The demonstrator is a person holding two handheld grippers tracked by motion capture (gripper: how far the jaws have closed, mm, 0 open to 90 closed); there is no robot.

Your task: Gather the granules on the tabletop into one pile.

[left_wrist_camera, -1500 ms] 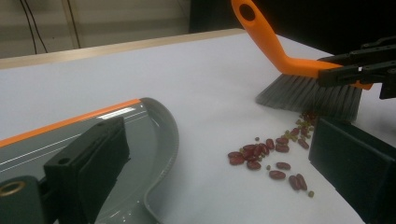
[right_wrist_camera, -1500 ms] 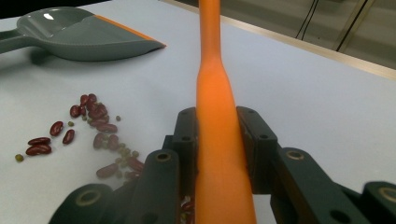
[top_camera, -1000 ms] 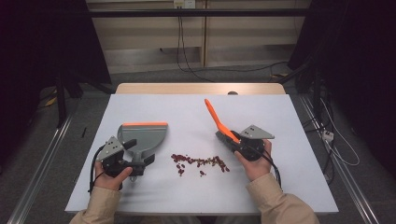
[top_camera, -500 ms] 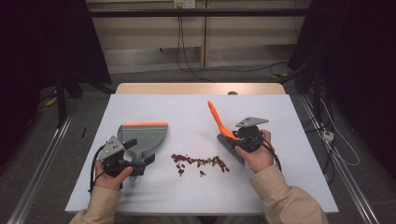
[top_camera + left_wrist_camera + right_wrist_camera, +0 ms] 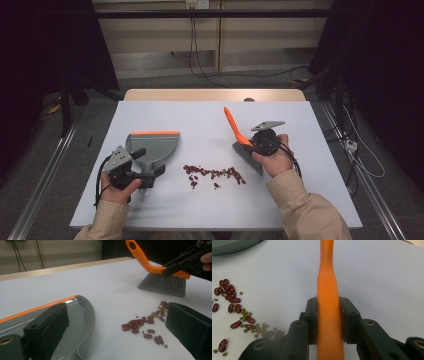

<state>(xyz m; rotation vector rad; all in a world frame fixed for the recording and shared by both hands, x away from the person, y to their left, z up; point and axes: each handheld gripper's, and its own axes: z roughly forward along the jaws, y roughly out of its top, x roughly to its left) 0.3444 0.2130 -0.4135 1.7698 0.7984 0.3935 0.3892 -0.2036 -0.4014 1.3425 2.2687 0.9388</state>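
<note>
- Dustpan (image 5: pixel 150 147), grey with an orange lip, at 9 o'clock on the table (image 5: pixel 200 115); pan bare inside.
- Left gripper (image 5: pixel 117 330): jaws wide, one resting in the pan, clasping nothing.
- Right gripper (image 5: pixel 329 320): jaws have just been closing, clamped on the brush (image 5: pixel 240 142) handle, at 3 o'clock.
- Beans (image 5: pixel 215 175) scattered between pan and bristles, none in the pan.

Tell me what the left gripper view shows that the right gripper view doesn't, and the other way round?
Left gripper view: the brush's grey bristles beside the spill, and the grey dustpan up close.
Right gripper view: the right gripper clamped on the brush's orange handle, seen from just behind the jaws.
Both: red beans and small green ones scattered on the white table.
</note>
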